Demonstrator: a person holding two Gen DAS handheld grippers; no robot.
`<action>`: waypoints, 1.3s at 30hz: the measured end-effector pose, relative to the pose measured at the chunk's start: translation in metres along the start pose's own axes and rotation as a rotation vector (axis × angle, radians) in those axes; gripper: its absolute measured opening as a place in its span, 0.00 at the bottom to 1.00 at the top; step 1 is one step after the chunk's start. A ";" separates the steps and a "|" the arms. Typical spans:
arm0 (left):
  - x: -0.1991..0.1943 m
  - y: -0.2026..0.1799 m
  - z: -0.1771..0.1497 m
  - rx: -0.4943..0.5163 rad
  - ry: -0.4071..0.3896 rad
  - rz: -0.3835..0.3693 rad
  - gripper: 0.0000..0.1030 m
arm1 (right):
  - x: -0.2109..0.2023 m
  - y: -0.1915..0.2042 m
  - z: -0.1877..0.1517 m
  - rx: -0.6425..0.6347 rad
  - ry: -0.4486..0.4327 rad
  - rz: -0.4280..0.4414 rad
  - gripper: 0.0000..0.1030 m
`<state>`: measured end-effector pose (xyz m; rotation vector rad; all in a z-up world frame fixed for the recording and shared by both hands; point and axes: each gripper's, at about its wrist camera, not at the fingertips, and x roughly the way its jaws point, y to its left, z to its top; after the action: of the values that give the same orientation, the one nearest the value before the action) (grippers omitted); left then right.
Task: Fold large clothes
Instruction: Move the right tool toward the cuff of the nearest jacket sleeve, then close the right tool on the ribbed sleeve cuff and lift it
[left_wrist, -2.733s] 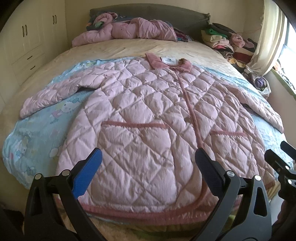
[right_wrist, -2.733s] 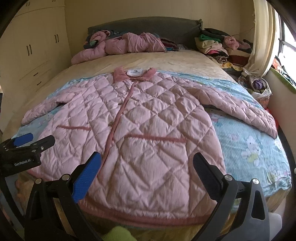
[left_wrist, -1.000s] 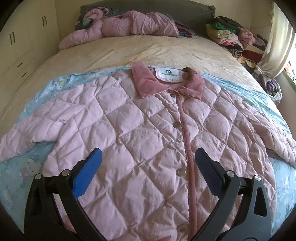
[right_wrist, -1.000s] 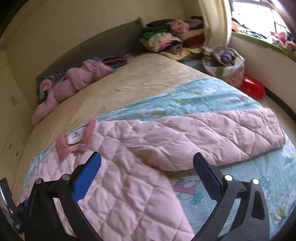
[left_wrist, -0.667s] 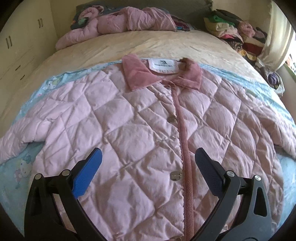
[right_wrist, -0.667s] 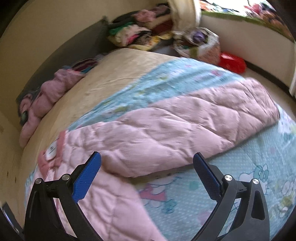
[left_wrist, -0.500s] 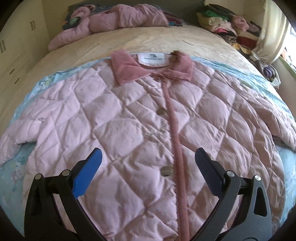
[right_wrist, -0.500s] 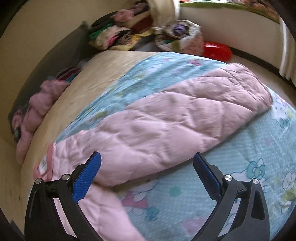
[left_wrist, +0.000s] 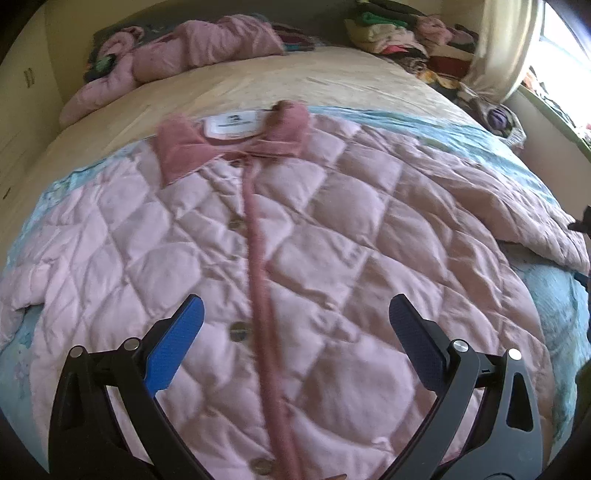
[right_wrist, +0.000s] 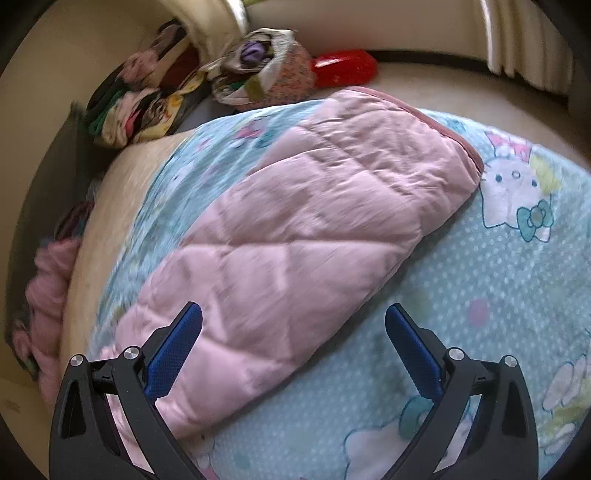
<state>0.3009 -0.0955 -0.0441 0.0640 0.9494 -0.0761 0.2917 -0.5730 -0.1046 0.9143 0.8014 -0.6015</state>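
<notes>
One bed (left_wrist: 332, 85) carries a blue blanket (right_wrist: 480, 280), with the pink coat (left_wrist: 332, 240) spread flat on it, buttoned, collar (left_wrist: 181, 155) far. Its sleeve (right_wrist: 295, 229) lies outstretched. Both hand-held grippers, left (left_wrist: 291, 332) and right (right_wrist: 293, 339), gape empty above it.

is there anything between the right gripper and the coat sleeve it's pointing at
Nothing visible. The right gripper is open and the pink sleeve lies flat and bare on the blue blanket, with its near part running between the fingers. The clothes pile and red object sit well beyond the cuff.
</notes>
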 end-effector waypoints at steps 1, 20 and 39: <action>0.000 -0.003 -0.001 0.003 0.000 -0.002 0.91 | 0.004 -0.007 0.005 0.024 0.001 0.003 0.96; -0.020 0.011 -0.001 -0.009 0.007 0.045 0.91 | 0.016 -0.024 0.047 0.032 -0.078 0.146 0.23; -0.072 0.070 0.020 -0.103 -0.088 0.164 0.91 | -0.137 0.133 0.007 -0.369 -0.232 0.574 0.15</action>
<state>0.2817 -0.0252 0.0270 0.0431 0.8555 0.1208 0.3153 -0.4978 0.0698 0.6717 0.3896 -0.0467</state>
